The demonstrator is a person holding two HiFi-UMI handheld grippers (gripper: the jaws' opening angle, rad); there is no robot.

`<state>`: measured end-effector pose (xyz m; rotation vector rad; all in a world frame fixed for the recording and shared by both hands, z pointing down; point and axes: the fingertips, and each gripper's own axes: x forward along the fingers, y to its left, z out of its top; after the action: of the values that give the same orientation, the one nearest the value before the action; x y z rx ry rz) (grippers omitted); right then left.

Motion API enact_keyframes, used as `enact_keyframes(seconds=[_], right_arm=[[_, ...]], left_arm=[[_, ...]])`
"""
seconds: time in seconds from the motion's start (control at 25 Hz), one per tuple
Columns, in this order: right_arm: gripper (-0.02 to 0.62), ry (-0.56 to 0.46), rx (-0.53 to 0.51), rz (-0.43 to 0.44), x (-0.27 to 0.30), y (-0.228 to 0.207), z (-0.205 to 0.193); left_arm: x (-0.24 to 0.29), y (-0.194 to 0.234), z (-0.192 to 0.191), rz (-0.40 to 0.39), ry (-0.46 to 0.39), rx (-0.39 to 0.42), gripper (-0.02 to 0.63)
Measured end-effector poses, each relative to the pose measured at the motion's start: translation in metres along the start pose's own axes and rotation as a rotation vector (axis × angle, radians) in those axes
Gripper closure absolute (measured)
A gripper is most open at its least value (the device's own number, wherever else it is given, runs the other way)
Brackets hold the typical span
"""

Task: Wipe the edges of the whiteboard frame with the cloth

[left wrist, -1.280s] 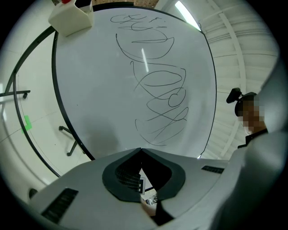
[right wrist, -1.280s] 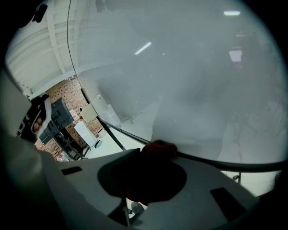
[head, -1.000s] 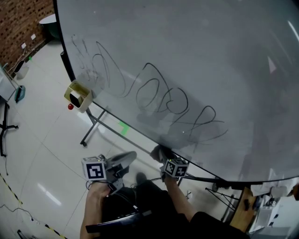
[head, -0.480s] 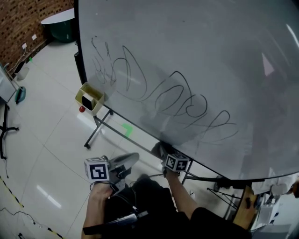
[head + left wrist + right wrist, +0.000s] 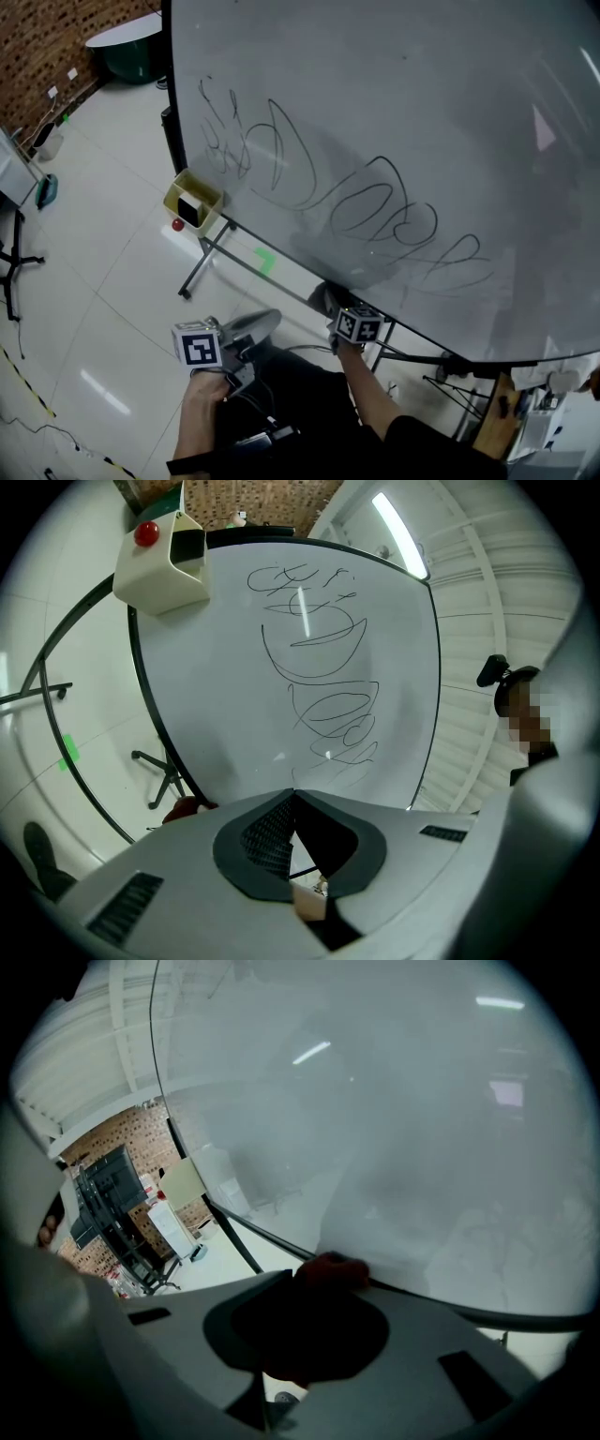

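The cloth (image 5: pixel 333 1267) is clamped in the right tool (image 5: pixel 333 307) and pressed against the bottom rail of the frame (image 5: pixel 260 1230), roughly a third along from the whiteboard's (image 5: pixel 422 112) left corner. The left tool (image 5: pixel 292 799) is held low, clear of the board, its jaws brought together on nothing. Wiped rail cannot be told from unwiped. The work is judged under way, with most edges likely left. In the head view the rail's long axis is seen running from upper left to lower right. The cloth is bunched, with no clear axis.
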<state>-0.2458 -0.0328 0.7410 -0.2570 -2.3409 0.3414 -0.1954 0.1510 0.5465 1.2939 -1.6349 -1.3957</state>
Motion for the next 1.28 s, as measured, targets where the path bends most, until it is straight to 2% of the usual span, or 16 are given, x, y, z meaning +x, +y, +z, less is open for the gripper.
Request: enact_keyframes(seconds=[0.2,0.44,0.68,1.0,1.28], right_arm=[[0.537,0.005,0.017,-0.02,0.001,0.007,0.003],[0.537,0.008,0.036,0.018,0.005,0.01,0.001],[0.537,0.027,-0.003,0.109,0.021,0.034,0.01],[0.537,0.049,-0.066,0.166,0.034,0.061,0.022],[0.537,0.061,-0.054,0.133,0.061,0.079,0.024]], left_arm=[[0.002,0.013,0.018,0.038,-0.004,-0.001,0.62],[0.015,0.022,0.043,0.076,0.014,0.014,0.62],[0.031,0.032,0.061,0.111,0.029,0.027,0.62],[0.028,0.032,0.069,0.135,0.025,0.006,0.62],[0.004,0.045,0.091,0.107,0.042,-0.003,0.62]])
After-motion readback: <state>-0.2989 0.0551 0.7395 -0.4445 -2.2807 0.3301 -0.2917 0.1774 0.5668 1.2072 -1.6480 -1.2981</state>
